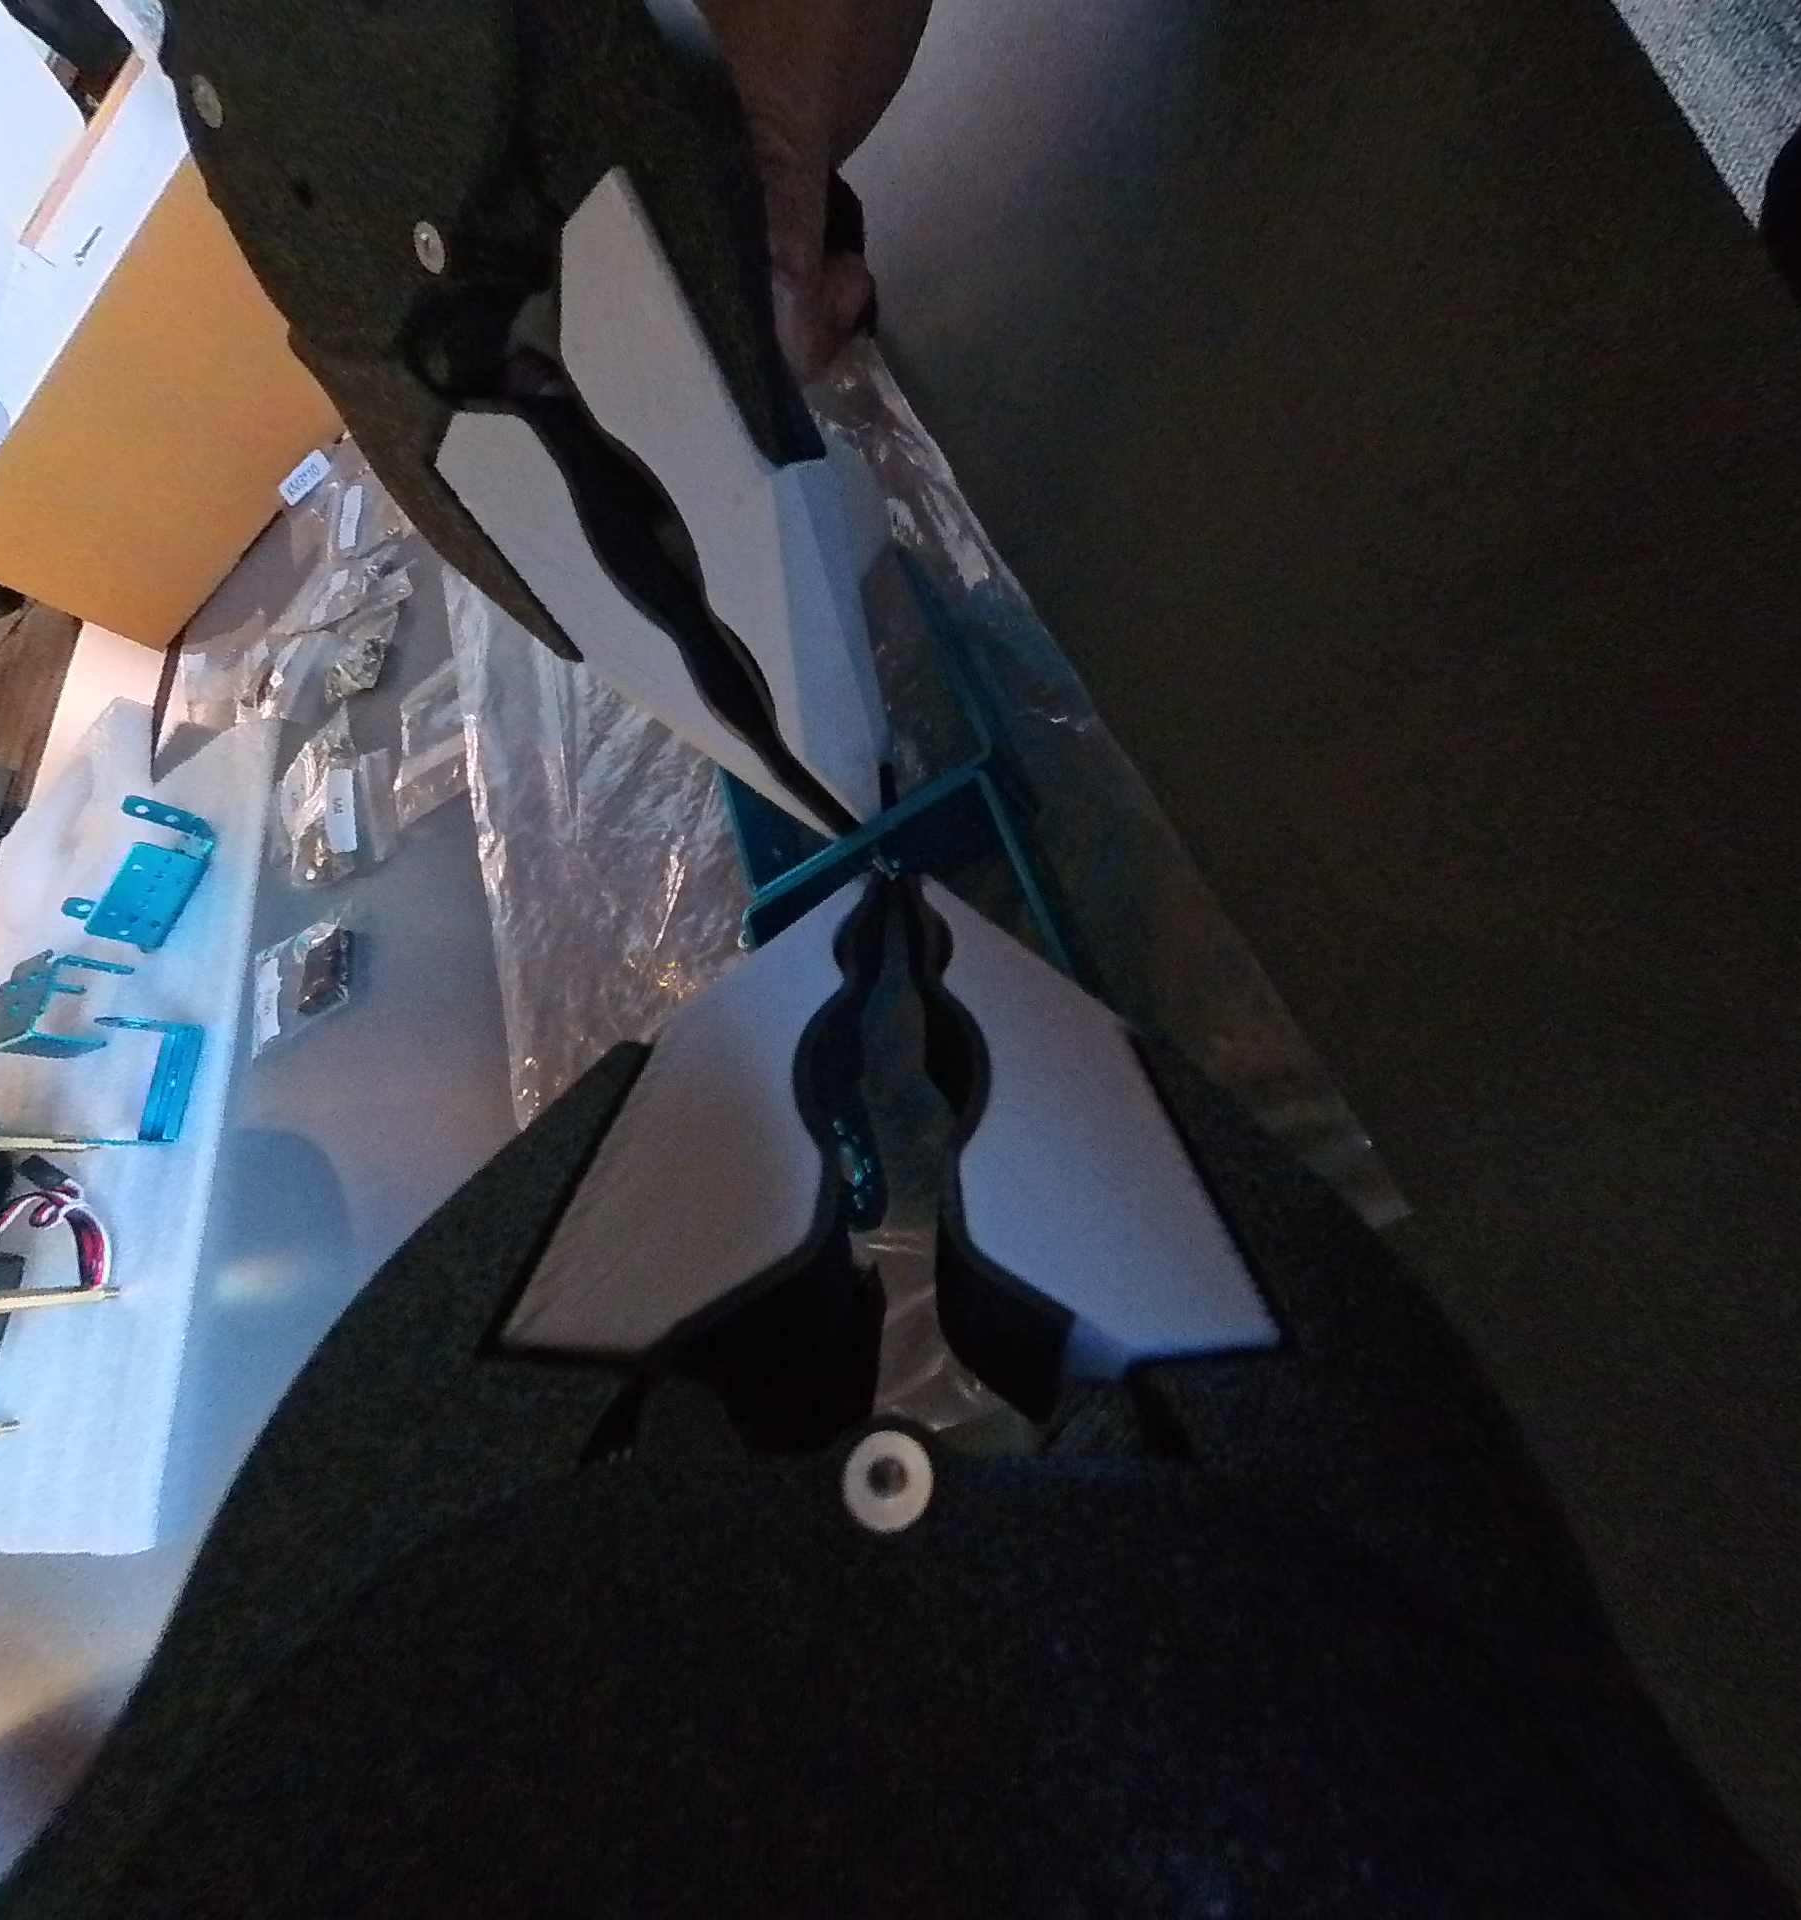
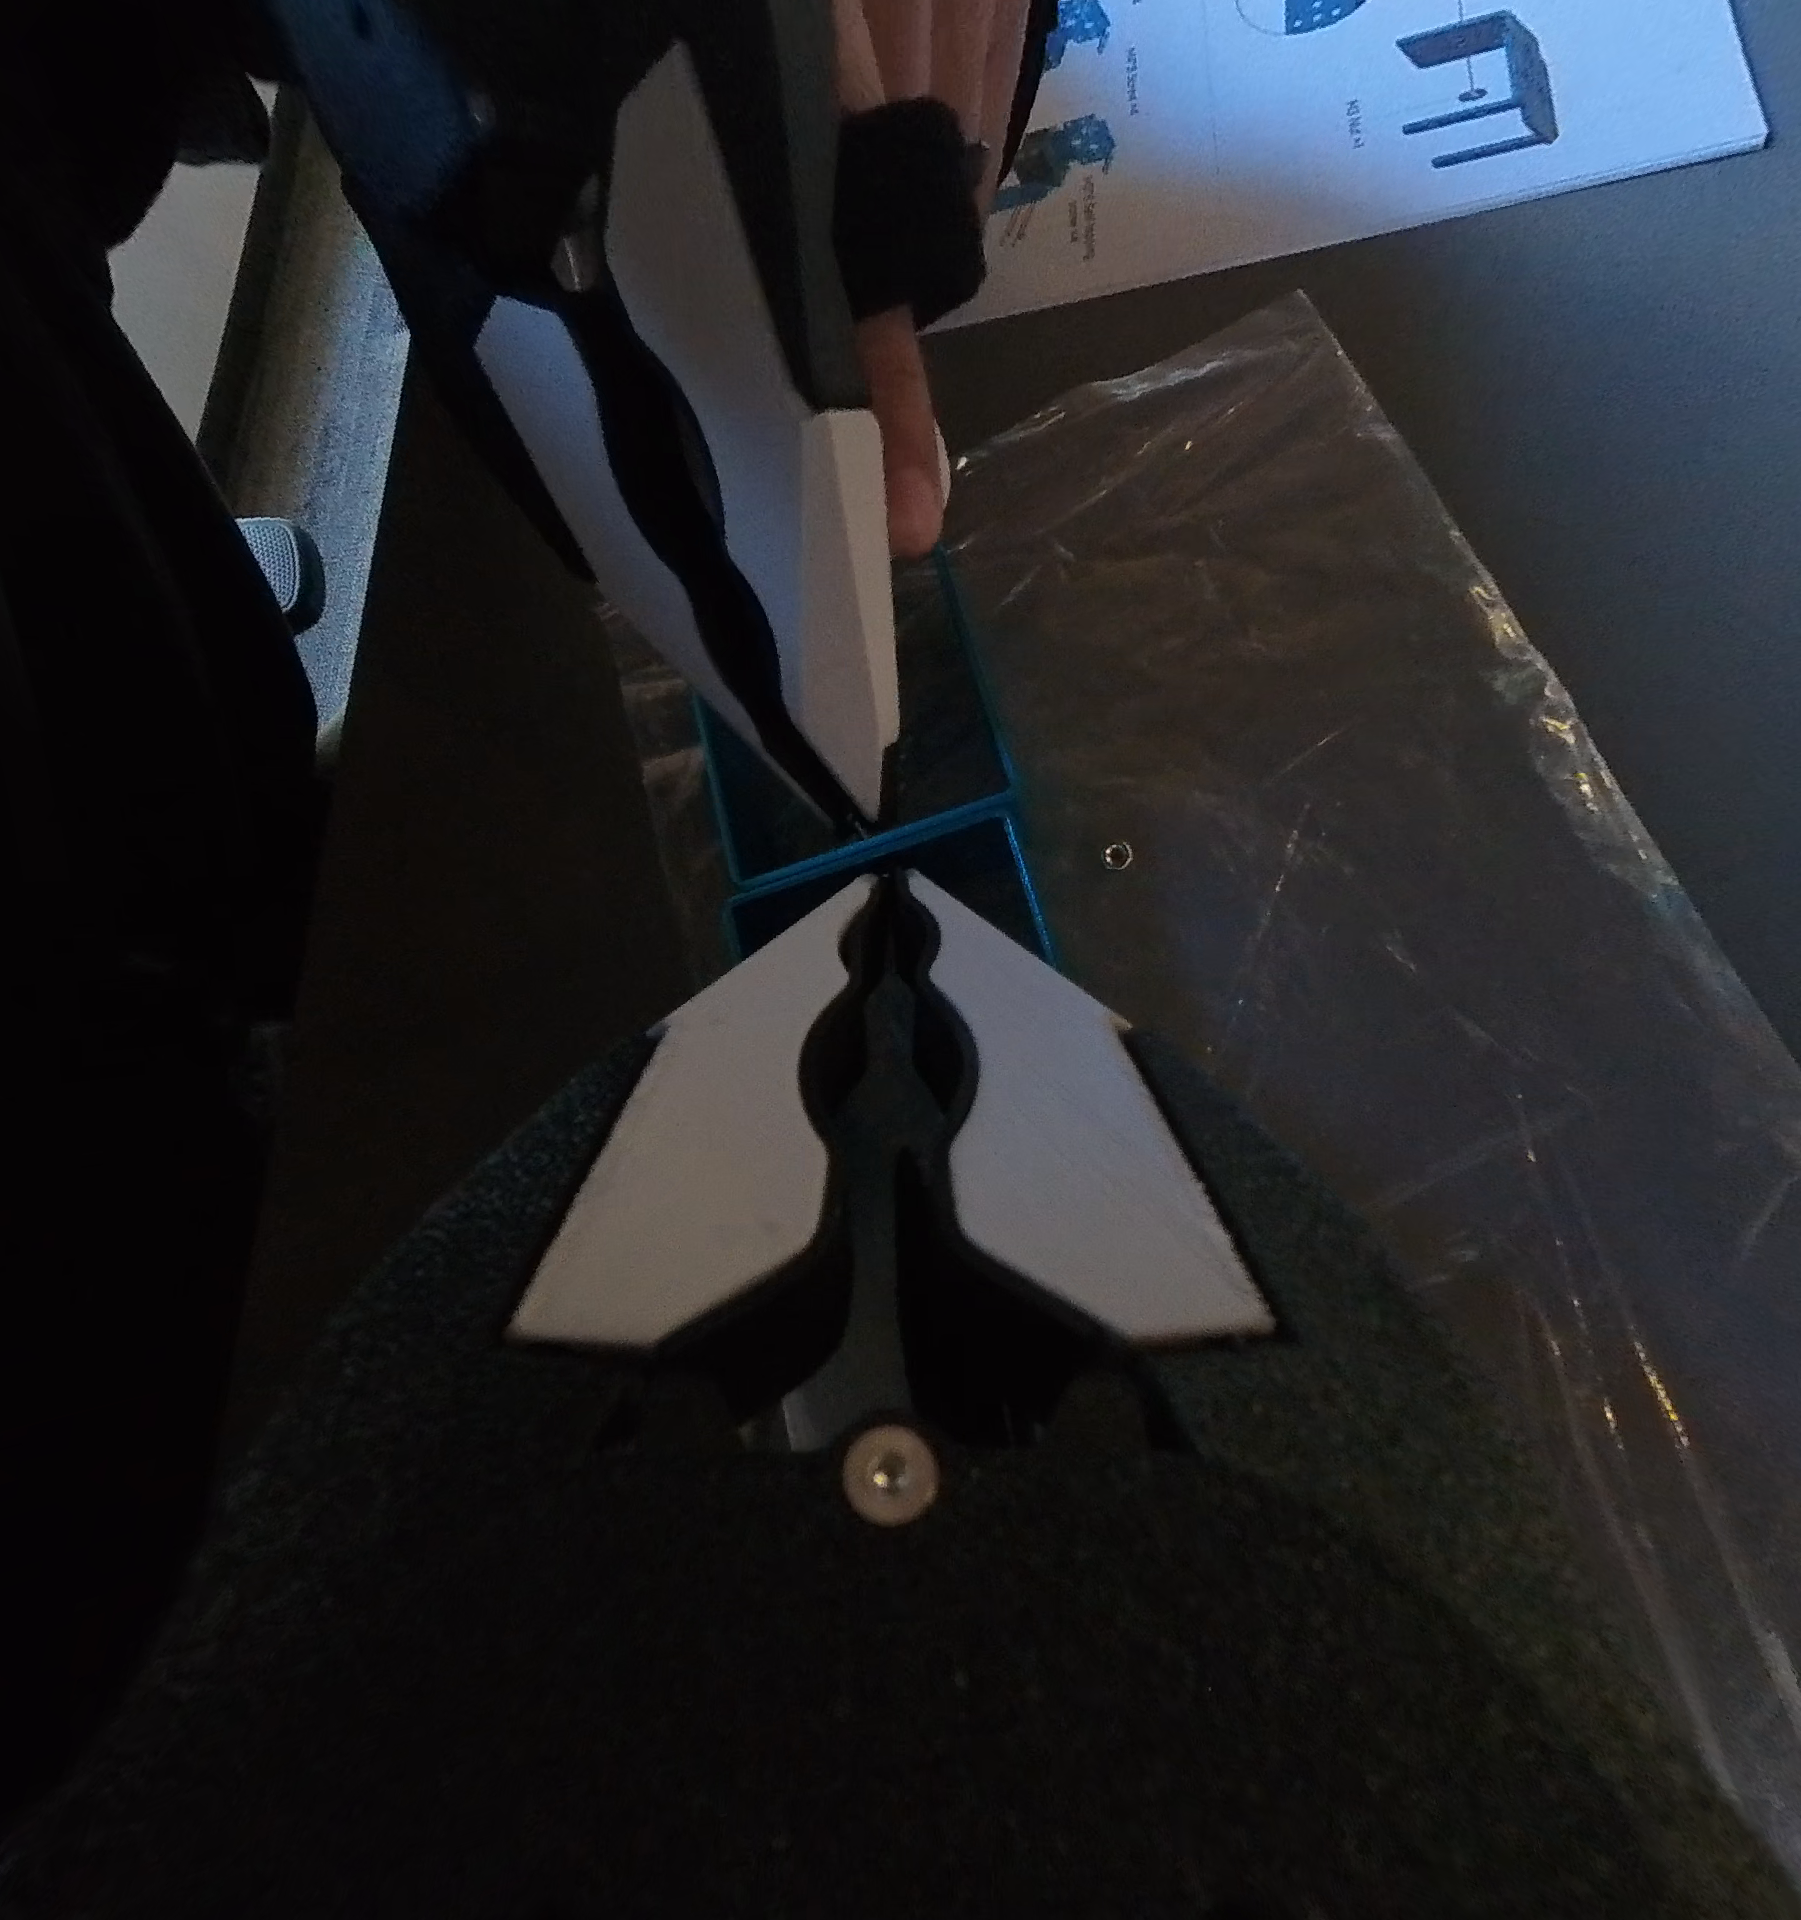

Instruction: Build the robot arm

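While both grippers meet tip to tip, a blue metal bracket [image 2: 880,847] is pinched between them above a clear plastic bag [image 2: 1343,831].

The left gripper [image 1: 888,883] and right gripper [image 2: 880,883] are each seen closed on the bracket's thin wall. A small screw [image 2: 1117,855] lies on the bag; an instruction sheet [image 2: 1395,125] is seen beyond. More blue brackets [image 1: 148,883] and parts bags [image 1: 324,810] are laid out well apart.
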`<state>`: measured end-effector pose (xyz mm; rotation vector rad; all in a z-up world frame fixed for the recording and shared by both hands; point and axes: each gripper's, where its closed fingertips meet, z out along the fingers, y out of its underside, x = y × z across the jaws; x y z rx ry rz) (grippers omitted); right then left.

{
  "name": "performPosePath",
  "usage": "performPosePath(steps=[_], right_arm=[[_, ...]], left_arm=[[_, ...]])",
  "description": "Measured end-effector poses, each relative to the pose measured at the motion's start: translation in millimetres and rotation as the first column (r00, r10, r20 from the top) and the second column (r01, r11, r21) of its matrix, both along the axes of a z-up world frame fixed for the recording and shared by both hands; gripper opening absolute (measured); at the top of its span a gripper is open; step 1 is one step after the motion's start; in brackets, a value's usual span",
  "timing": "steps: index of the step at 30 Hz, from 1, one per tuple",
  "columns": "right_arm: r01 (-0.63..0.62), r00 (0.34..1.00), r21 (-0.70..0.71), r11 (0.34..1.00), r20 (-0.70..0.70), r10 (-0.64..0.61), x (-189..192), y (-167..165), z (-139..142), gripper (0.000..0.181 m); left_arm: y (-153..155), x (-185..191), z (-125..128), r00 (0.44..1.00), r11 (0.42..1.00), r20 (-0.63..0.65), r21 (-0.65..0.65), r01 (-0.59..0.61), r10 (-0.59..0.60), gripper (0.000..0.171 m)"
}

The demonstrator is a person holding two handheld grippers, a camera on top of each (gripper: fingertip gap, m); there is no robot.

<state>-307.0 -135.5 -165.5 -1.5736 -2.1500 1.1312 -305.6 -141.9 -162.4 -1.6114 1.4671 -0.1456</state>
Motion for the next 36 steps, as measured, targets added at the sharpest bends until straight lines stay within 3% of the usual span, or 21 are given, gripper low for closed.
performPosePath(steps=[36], right_arm=[[-0.009,1.0,-0.002,1.0,-0.001,0.009,0.6,-0.9,0.4,0.0]], left_arm=[[3.5,-1.9,-0.2,0.996,0.998,-0.056,-0.001,0.064,-0.064,0.002]])
